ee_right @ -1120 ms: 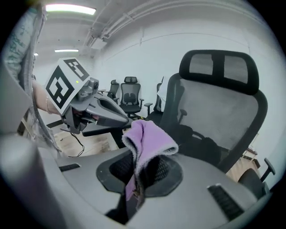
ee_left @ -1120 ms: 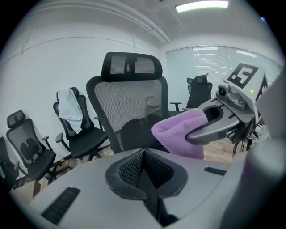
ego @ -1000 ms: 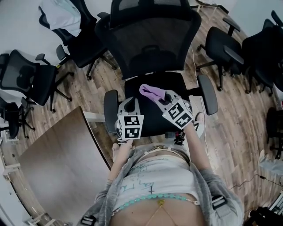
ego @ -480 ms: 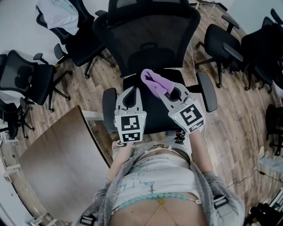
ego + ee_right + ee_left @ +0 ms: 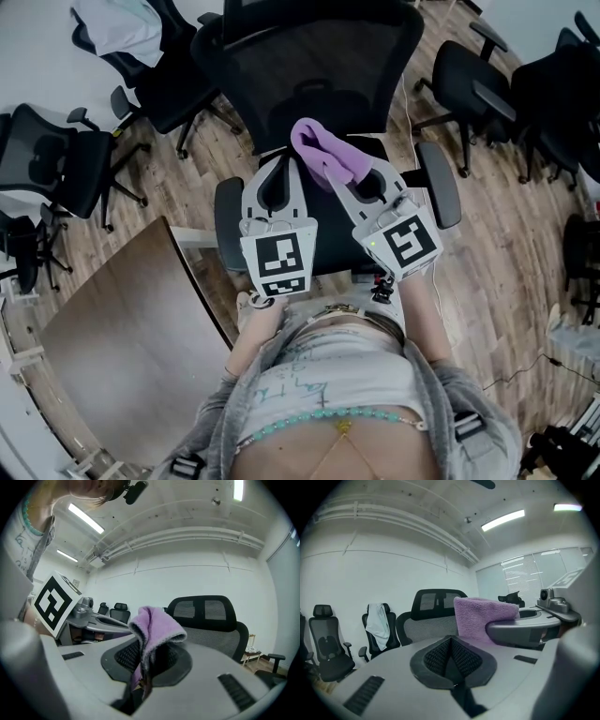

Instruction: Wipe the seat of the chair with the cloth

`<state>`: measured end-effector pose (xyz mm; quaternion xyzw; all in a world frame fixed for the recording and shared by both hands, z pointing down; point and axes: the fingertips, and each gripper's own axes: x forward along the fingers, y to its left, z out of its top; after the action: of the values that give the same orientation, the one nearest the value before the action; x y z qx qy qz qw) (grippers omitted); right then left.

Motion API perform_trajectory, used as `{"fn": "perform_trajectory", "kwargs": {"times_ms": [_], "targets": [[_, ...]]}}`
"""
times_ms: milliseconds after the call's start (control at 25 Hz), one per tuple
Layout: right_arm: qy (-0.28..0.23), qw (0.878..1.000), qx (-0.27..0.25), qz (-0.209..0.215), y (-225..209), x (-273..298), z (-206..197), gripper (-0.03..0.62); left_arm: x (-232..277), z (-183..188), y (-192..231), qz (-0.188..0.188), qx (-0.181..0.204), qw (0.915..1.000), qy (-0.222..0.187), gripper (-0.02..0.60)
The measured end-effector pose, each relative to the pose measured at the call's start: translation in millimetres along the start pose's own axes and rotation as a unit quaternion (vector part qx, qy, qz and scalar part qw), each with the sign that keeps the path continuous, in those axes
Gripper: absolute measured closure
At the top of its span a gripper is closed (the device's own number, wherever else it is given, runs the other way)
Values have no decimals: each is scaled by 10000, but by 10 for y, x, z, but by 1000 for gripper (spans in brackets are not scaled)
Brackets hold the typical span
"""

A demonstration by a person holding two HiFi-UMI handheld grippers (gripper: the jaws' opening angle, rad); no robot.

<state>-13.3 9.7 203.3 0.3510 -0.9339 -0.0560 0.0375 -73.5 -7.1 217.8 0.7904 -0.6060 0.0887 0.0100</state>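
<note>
Between the jaws of the right gripper (image 5: 146,660) a folded purple cloth (image 5: 157,627) is pinched, its loose fold standing above and ahead of the tips. The jaws of the left gripper (image 5: 451,644) are pressed together on nothing; the cloth is seen just to their right, apart from them. Both grippers are held side by side over the chair seat (image 5: 328,239), short of the backrest (image 5: 309,75). Whether the cloth touches the seat cannot be told. The armrests (image 5: 439,192) are noted just outside each pair of jaws, and a wooden counter (image 5: 112,347) behind and left of the left jaws. Seat and armrests are shown only by the head view. A white garment (image 5: 377,623) over another chair is recorded left of the left jaws.
</note>
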Motion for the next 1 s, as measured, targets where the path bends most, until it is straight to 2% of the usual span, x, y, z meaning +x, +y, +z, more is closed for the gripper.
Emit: {"fn": "perform_trajectory", "kwargs": {"times_ms": [560,1000], "targets": [[-501,9985,-114,-190,3,53,542,546,-174,563,45,159,237,9971,-704,575],[-489,9982,-180,-313,11,35,638,548,-244,796,-1,202,363,9936,-1048,575]]}}
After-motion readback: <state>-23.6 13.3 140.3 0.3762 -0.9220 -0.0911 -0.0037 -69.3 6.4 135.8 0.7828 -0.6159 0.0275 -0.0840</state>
